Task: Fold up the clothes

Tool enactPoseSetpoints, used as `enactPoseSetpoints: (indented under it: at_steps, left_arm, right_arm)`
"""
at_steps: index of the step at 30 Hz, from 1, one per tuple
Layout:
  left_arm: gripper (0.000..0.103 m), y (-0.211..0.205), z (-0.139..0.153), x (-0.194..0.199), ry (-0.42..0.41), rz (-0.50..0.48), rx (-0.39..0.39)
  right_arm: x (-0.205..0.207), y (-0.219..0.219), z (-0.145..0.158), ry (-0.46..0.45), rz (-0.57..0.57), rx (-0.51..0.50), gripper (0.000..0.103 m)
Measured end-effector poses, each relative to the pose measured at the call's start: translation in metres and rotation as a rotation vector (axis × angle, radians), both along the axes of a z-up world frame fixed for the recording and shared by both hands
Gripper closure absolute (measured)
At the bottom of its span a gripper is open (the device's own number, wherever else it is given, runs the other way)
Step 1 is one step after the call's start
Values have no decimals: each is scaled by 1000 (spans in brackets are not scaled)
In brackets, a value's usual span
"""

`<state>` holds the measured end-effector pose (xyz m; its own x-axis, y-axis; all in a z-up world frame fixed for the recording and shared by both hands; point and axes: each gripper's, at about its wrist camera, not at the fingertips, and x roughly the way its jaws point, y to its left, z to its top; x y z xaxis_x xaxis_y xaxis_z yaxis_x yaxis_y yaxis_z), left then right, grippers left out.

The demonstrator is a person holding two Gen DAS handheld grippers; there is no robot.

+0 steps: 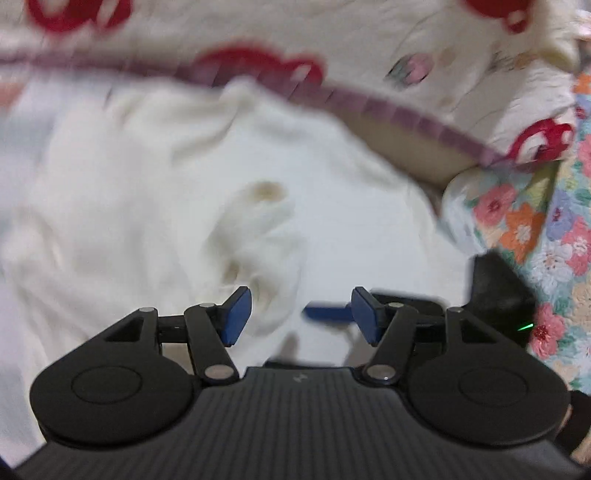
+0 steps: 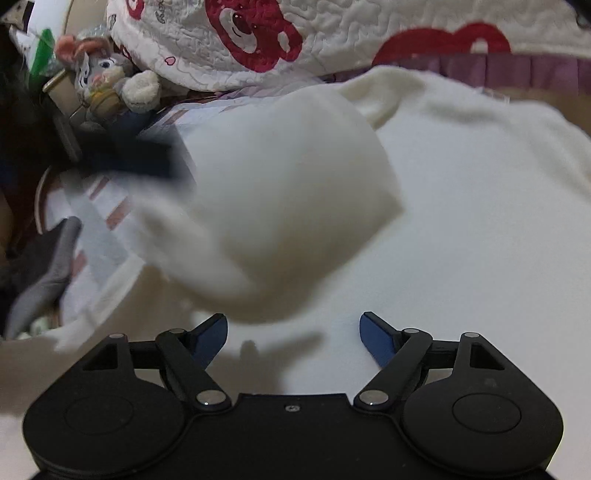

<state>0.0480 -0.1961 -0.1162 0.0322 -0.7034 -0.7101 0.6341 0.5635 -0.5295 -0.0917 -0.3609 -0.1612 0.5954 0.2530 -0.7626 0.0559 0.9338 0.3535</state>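
Plainly, both the left gripper (image 1: pixel 301 310) and the right gripper (image 2: pixel 293 338) hover with jaws apart and empty over the cream garment (image 2: pixel 461 221), which lies spread below a bear-print quilt (image 2: pixel 332 40)

Bear-print quilt (image 2: pixel 332 33), floral bedding (image 1: pixel 546 229), plush toy (image 2: pixel 107 81)
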Motion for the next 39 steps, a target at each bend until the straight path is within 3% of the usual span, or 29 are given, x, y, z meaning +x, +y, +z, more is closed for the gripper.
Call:
enactPoseSetpoints:
  at_steps: [4,10,12,15,17,20,21,23,24,26,28,31,33,36,39]
  left_arm:
    - [44,17,-4,8,-74,8,36]
    - [37,47,18,40,-345,137,122]
    - [39,51,16,49,-400,123,156]
    - [46,47,7,45,-495,4,193]
    - [57,47,1,44,-448,-2,181]
    - [60,56,-9,58,-230,104,60]
    - [60,58,-10,59,-208,121,53]
    - [60,55,-9,53,-270,112,108]
    - [60,54,-8,50,-290,112,128]
    - [60,56,-5,51,-274,128,114]
    - [58,60,1,54,-251,156,76]
    - [56,65,8,59,-244,201,18]
    - [55,66,11,59,-263,219,-3]
    - [54,64,14,59,-307,221,15]
    - [49,60,11,61,-316,176,68]
  right_arm:
    - [-19,-2,2,23,-27,-15,22]
    - [-41,-18,29,-24,-145,-42,22]
    - [-35,-11,46,-52,-163,-74,22]
    - [-5,14,64,-58,-125,-139,22]
    - [22,32,65,-79,-77,-200,21]
    - [57,45,50,-86,-51,-310,21]
    - [67,44,39,-72,-60,-368,21]
    - [81,33,18,-26,-96,-442,26]
    - [82,24,11,-15,-130,-434,36]
    - [75,5,17,-55,-190,-341,86]
    - [59,-9,41,-158,-222,-250,86]
    - [19,-13,85,-429,-196,-262,87]
    - [-4,-17,100,-474,-275,-306,86]
    - [-36,-37,82,-414,-455,-364,86]
    - [-51,-70,38,-198,-590,-312,84]
